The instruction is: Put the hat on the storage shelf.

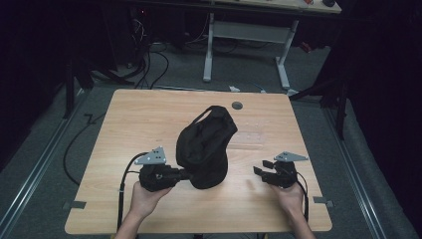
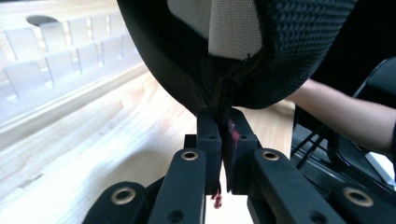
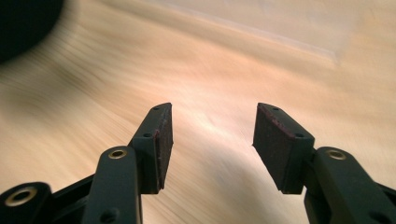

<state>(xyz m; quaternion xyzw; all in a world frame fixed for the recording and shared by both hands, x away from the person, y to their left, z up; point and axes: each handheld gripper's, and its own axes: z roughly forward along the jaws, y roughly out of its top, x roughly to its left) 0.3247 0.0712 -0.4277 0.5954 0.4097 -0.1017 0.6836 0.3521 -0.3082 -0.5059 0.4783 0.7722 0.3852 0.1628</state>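
A black fabric bag (image 1: 206, 147) with a carry loop stands upright in the middle of the wooden table (image 1: 144, 117). My left gripper (image 1: 188, 174) reaches in level from the left and is shut on a fold of fabric at the bag's lower edge. In the left gripper view the jaws (image 2: 223, 122) pinch the bag's seam (image 2: 229, 88), and mesh fabric (image 2: 289, 42) bulges above. My right gripper (image 1: 261, 168) sits low over the table to the right of the bag, apart from it. Its jaws (image 3: 212, 128) are open over bare wood with nothing between them.
A round cable hole (image 1: 237, 105) lies near the table's far edge behind the bag. A white-legged desk (image 1: 244, 35) and floor cables (image 1: 149, 64) are beyond the table. The bag's dark edge (image 3: 23, 23) shows in the upper left of the right gripper view.
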